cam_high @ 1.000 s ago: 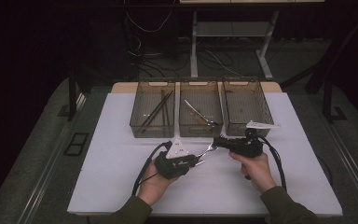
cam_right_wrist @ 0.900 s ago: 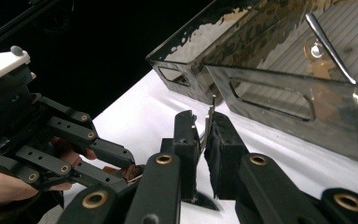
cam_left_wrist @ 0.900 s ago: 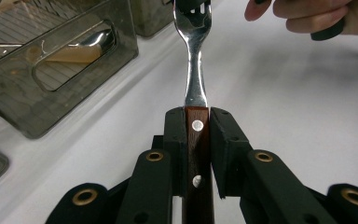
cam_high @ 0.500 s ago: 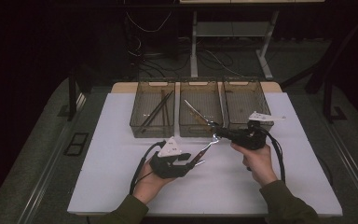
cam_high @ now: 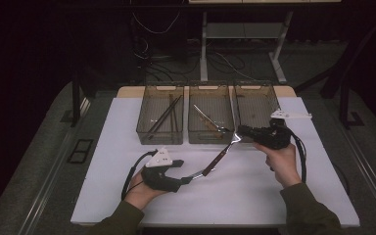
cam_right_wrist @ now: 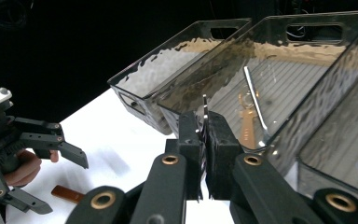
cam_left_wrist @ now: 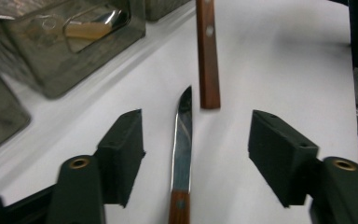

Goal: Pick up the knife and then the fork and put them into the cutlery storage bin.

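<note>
The right gripper [cam_high: 242,130] pinches the fork [cam_high: 220,156] only by its thin prongs above the table, so it may slip and drop, while the left gripper view shows the left gripper [cam_left_wrist: 193,154], its fingers spread and just opening, with the knife [cam_left_wrist: 182,135] lying loose between them.

brown-handled fork [cam_high: 219,158], silver knife blade [cam_left_wrist: 183,140], white table [cam_high: 127,127], smoky-grey bins [cam_high: 160,122]

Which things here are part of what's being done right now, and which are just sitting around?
In hand: fork, clamped in the right gripper; knife on the table.
Lying about: dark sticks in left bin; metal utensil in middle bin.
</note>
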`<state>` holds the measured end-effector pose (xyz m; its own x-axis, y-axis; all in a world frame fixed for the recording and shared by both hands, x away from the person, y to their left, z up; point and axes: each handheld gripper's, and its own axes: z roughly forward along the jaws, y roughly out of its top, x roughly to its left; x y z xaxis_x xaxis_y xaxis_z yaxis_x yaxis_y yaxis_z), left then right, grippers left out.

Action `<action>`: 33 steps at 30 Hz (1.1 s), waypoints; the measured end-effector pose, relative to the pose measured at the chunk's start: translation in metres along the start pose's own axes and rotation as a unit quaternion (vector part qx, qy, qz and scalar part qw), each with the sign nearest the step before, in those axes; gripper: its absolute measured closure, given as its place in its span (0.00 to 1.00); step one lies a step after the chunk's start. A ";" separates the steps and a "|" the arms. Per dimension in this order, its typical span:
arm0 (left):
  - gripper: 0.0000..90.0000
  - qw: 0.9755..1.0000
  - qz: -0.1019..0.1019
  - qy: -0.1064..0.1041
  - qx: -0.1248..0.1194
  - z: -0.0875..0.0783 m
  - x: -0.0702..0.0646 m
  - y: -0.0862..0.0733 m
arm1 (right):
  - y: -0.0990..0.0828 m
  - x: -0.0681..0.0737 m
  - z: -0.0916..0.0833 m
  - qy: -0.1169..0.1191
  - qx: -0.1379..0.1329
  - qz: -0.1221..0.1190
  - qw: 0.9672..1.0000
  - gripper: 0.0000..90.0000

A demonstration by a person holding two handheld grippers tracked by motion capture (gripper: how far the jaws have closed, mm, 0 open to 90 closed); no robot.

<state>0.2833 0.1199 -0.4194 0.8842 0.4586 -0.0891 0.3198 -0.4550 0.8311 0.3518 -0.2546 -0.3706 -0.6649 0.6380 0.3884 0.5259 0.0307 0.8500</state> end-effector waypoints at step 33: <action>0.00 0.999 -0.024 0.027 -0.002 -0.019 0.008 -0.035 | 0.060 -0.043 -0.056 -0.089 -0.020 -0.009 0.996 0.96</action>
<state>0.2724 0.1544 -0.4386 0.8482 0.5205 -0.0984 0.3593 -0.4287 0.8289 0.3824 -0.3233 -0.3170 -0.5679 0.7640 0.3063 0.4910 0.0158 0.8710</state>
